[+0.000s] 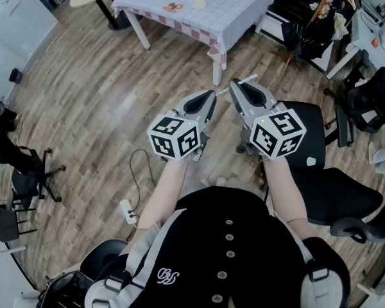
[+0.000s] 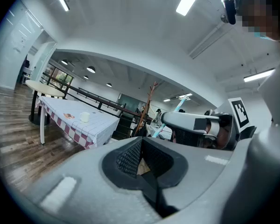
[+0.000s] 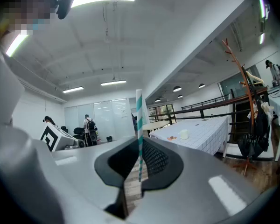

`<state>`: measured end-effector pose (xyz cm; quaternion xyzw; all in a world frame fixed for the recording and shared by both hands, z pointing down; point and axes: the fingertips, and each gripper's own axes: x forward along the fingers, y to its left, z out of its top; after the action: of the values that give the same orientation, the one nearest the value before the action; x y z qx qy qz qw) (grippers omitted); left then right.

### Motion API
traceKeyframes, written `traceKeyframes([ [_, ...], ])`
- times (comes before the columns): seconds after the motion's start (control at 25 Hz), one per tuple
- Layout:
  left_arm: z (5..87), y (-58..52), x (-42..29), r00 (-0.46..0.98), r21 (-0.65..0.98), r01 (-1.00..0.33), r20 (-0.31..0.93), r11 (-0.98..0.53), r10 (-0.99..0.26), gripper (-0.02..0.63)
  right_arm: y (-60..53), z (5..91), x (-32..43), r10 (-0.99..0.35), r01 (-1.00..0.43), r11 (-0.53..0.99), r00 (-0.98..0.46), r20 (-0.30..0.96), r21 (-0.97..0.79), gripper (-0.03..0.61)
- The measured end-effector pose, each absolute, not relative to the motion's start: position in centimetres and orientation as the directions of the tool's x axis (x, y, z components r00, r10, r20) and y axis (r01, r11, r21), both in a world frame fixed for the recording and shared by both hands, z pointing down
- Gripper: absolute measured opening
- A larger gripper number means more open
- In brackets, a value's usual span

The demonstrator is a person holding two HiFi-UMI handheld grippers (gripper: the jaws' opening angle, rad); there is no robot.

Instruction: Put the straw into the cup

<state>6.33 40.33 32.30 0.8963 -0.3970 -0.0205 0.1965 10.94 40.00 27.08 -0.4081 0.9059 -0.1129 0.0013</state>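
Two grippers held level, side by side, over bare floor.
The right gripper [image 1: 240,85] has its jaws clamped on the striped straw [image 3: 139,125]; the left gripper [image 1: 208,95] has its jaws closed on nothing. The cup [image 1: 198,0] stands on the checked tabletop [image 1: 244,5] well ahead, open wooden floor [image 1: 102,95] between, and an office chair [image 1: 333,191] just right.

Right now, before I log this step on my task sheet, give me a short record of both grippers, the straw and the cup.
left gripper: jaws together, nothing between them
right gripper: jaws shut on the straw
straw: white with teal stripes, held crosswise to the jaws, not yet in the cup
cup: pale, stands on the checked table, well ahead of both grippers
likely next: carry the straw over to the table
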Motion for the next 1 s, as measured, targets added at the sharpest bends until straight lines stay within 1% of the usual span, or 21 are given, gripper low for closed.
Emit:
traceKeyframes([
  [0.12, 32.6, 40.6, 6.2, 0.686, 0.394, -0.696, 0.119, -0.600, -0.718, -0.002, 40.2, 27.1, 10.9, -0.739, -0.739, 0.642, -0.668, 0.093, -0.206, 0.024],
  [0.28, 32.3, 40.5, 6.3, 0.685, 0.442, -0.677, 0.084, -0.589, -0.724, -0.003, 40.2, 27.6, 11.0, -0.743, -0.742, 0.632, -0.663, 0.098, -0.224, 0.024],
  [0.64, 32.3, 40.9, 5.0, 0.686, 0.433, -0.678, 0.084, -0.594, -0.723, -0.002, 40.3, 27.8, 10.9, -0.763, -0.760, 0.605, -0.638, 0.098, -0.239, 0.025],
  [1.0, 32.2, 40.7, 2.9, 0.706, 0.402, -0.673, 0.098, -0.621, -0.702, -0.002, 40.1, 28.2, 8.6, -0.781, -0.779, 0.583, -0.616, 0.106, -0.233, 0.025],
])
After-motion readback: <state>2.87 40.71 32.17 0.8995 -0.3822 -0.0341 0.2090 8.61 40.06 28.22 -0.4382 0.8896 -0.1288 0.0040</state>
